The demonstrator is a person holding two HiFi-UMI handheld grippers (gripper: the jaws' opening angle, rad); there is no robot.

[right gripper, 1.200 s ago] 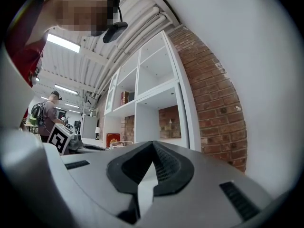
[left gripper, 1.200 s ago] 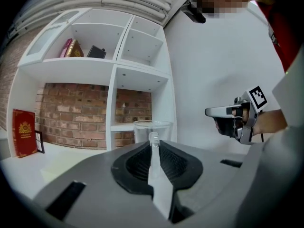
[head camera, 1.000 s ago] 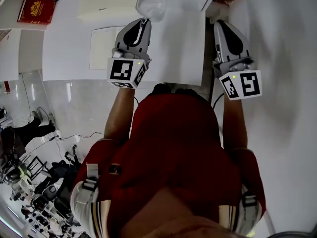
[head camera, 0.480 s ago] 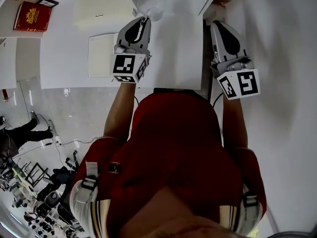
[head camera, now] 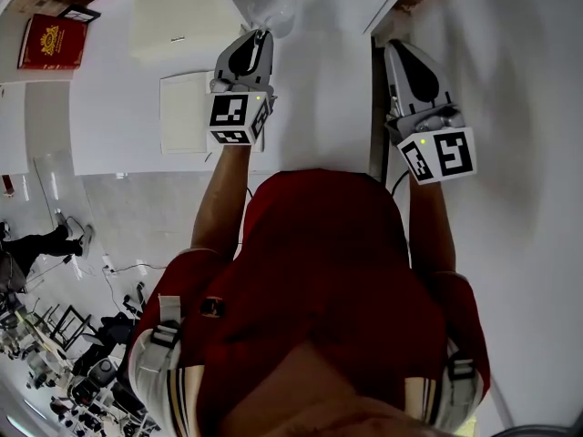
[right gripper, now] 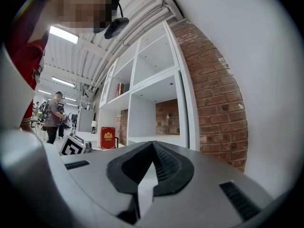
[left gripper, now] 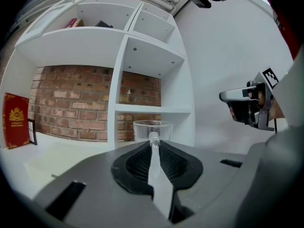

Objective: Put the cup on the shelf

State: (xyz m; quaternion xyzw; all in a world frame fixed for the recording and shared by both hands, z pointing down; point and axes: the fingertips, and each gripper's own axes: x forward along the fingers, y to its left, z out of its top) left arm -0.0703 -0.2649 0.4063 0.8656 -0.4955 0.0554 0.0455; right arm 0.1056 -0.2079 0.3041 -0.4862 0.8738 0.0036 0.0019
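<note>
A clear glass cup (left gripper: 164, 129) stands upright just past my left gripper (left gripper: 153, 137), which is shut on the near side of its rim. In the head view the cup (head camera: 273, 5) shows ahead of the left gripper (head camera: 264, 33), over the white counter (head camera: 319, 107). The white shelf unit (left gripper: 154, 109) with a brick back wall rises right in front of the cup. My right gripper (head camera: 398, 44) hovers off to the right, shut with nothing between its jaws (right gripper: 153, 144).
A red book (head camera: 51, 41) leans at the counter's far left, with a white box (head camera: 178, 16) and a flat white panel (head camera: 187, 112) nearer. A white wall is on the right. A brick wall (right gripper: 213, 89) flanks the shelf. A person (right gripper: 51, 120) stands in the background.
Both grippers have moved forward toward the shelf, the left one carrying the cup. The counter and red book have slid nearer in the head view.
</note>
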